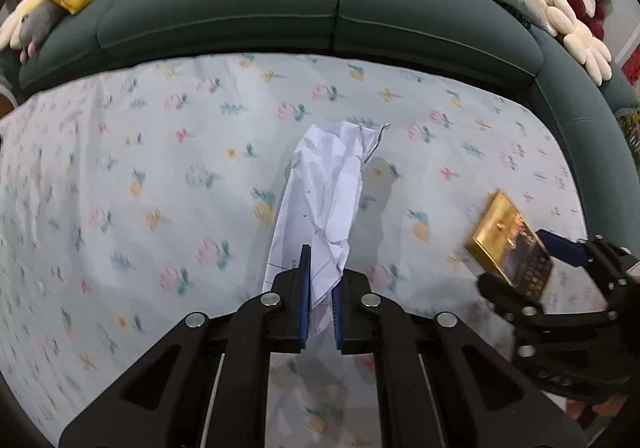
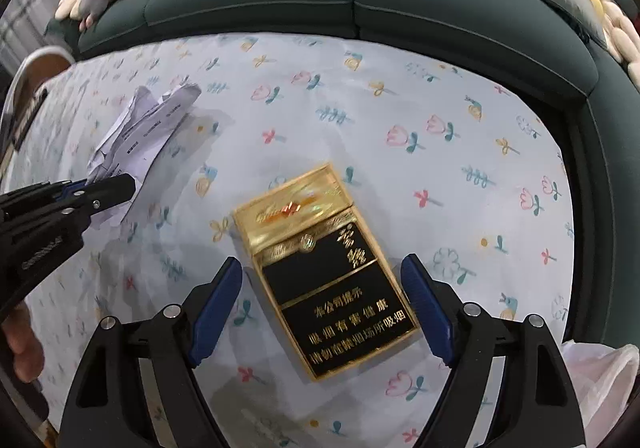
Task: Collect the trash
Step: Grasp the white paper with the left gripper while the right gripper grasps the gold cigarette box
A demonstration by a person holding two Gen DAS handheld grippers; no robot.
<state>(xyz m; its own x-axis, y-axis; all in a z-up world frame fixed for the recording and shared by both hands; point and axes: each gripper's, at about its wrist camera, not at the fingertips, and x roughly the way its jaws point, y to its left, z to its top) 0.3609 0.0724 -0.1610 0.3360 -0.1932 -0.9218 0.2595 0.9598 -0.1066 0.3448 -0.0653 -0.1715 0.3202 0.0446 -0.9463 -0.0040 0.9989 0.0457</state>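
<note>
L gripper [image 1: 320, 288] is clamped on the near end of a crumpled white paper sheet w/ small printed text, too blurred to read [image 1: 324, 191], lying on the pale floral tablecloth [image 1: 140, 167]. R gripper [image 2: 322, 300] spread wide, straddling a gold-and-black cigarette pack [image 2: 320, 272] flat on the cloth, pads not touching it. Pack's health warning reads 本公司提示 / 吸烟有害健康. Dark green sofa [image 1: 240, 15] behind.

My two wrist cameras look steeply down, close over the floral table [image 1: 160, 175], sofa [image 2: 440, 3] beyond; both share it.
</note>
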